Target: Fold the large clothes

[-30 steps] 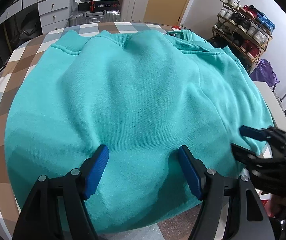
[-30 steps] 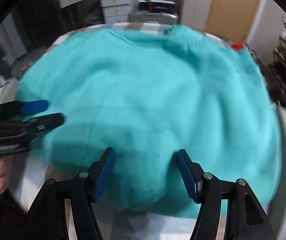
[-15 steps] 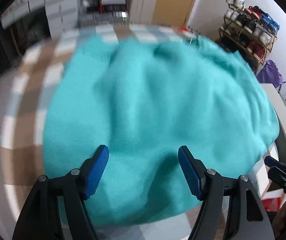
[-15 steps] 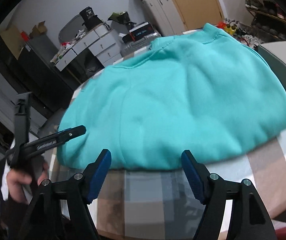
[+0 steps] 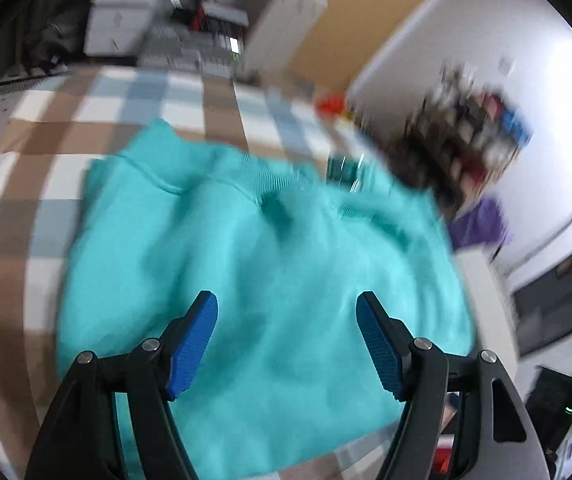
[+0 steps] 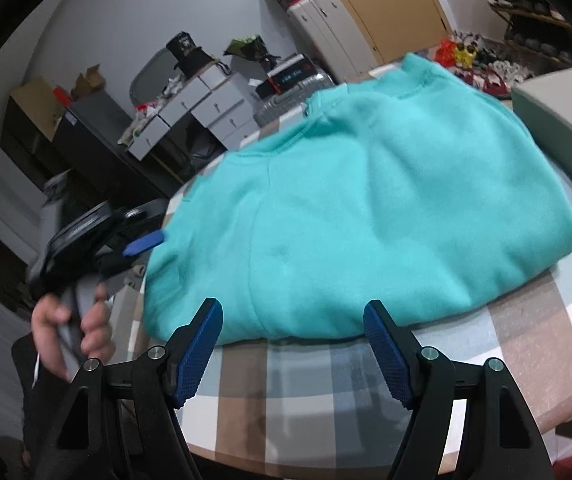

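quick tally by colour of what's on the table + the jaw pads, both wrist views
Teal: 1, the sweatshirt folded on the checked table.
Blue: 4 pads, 2 on the left gripper and 2 on the right gripper; both sets of jaws stand open, holding nothing.
Total: 5.

You won't find any words or numbers you can read here. The dark box (image 6: pixel 291 76) on the silver suitcase, past the far edge of the table, has a pale blue mark on its side, but it is too small and fuzzy to make out. The black hat (image 6: pixel 185 49) on the drawers has a tiny white mark, also too small. Your left camera's view is all blurry.
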